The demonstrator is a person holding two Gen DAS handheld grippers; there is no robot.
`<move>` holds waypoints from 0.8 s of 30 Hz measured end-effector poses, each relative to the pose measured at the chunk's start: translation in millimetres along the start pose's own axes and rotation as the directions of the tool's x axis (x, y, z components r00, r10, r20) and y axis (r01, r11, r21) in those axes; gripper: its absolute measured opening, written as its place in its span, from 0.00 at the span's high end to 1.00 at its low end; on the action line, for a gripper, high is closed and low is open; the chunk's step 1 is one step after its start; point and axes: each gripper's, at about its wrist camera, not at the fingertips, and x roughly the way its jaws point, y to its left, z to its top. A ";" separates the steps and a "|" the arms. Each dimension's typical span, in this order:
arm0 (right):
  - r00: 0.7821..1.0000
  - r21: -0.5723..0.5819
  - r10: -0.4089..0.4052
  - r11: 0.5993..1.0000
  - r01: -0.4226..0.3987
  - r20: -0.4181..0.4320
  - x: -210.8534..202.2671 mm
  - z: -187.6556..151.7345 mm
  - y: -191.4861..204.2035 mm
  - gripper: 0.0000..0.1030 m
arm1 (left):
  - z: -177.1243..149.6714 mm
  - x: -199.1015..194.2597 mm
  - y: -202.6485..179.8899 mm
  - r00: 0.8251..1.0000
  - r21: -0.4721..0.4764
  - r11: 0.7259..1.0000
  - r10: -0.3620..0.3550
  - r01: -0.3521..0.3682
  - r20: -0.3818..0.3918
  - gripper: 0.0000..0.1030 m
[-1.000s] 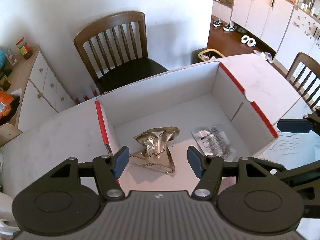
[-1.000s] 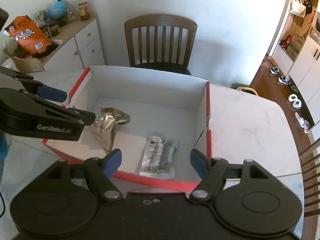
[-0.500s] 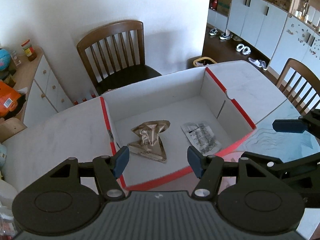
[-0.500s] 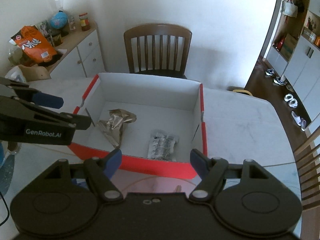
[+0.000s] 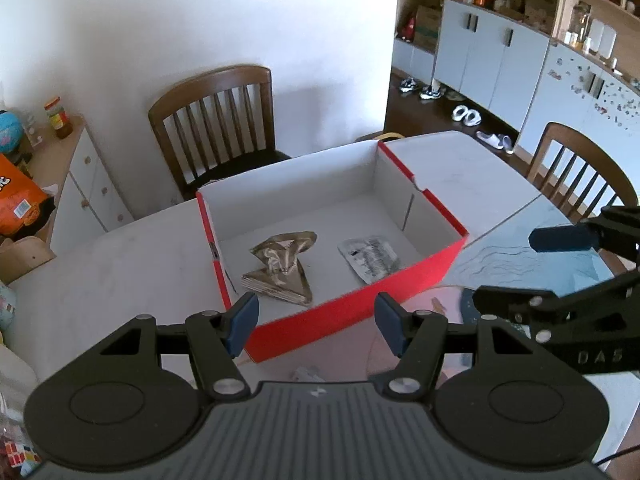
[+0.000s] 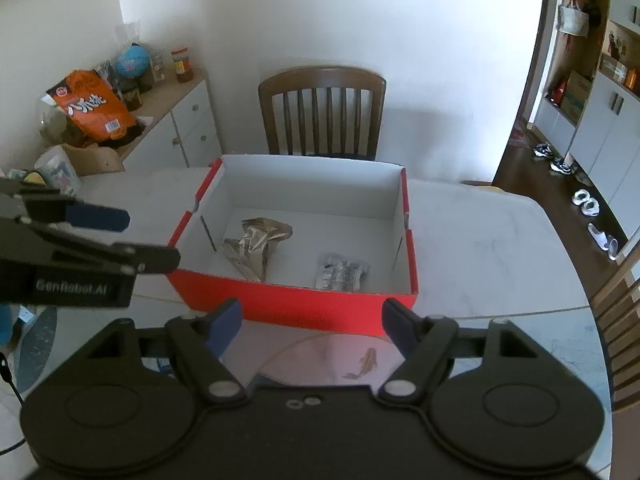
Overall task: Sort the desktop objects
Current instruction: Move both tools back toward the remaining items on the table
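A red cardboard box (image 6: pixel 304 312) with a white inside sits on a pale marble worktop (image 6: pixel 480 248). Inside it lie two wrappers: a crumpled gold foil packet (image 6: pixel 256 246) toward the left, and a flat silver printed packet (image 6: pixel 340 276) to its right, a little apart from it. Both rest on the box floor, near the front wall.

The left claw (image 5: pixel 316 322) and the right claw (image 6: pixel 310 332) both hover on the near side of the box, above the worktop. Each stands partly open with nothing between its blue pads. The right claw gapes somewhat wider than the left.

Both packets appear sorted already, so the step in hand seems to be finding the next loose thing. A small crumpled scrap (image 5: pixel 306 374) lies on the worktop just in front of the box, close under the left claw. It looks like the likeliest next pick.

To do this well, the left claw should drop straight over the scrap with its pads astride it. It should close gently, since thin wrapper slips and flattens easily. The right claw should stay clear, because the two stand close together.
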 end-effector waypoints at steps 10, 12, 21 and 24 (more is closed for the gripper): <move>0.999 0.006 0.012 1.000 -0.012 0.044 -23.7 -21.7 -0.4 0.24 | -29.4 -15.3 -12.0 0.999 -0.010 0.999 -0.031 0.031 0.017 0.39; 0.999 0.016 0.013 1.000 -0.014 0.046 -26.4 -27.0 -2.2 0.24 | -36.6 -18.0 -12.2 0.999 -0.015 0.999 -0.034 0.034 0.024 0.39; 0.995 0.021 -0.033 0.999 0.032 0.093 -36.7 -56.3 -2.9 0.22 | -67.7 -19.5 -13.9 0.998 -0.030 0.998 -0.054 0.055 0.037 0.33; 0.995 0.022 -0.040 0.999 0.038 0.092 -34.0 -68.7 -1.6 0.22 | -80.6 -16.7 -16.1 0.997 -0.021 0.998 -0.059 0.059 0.040 0.32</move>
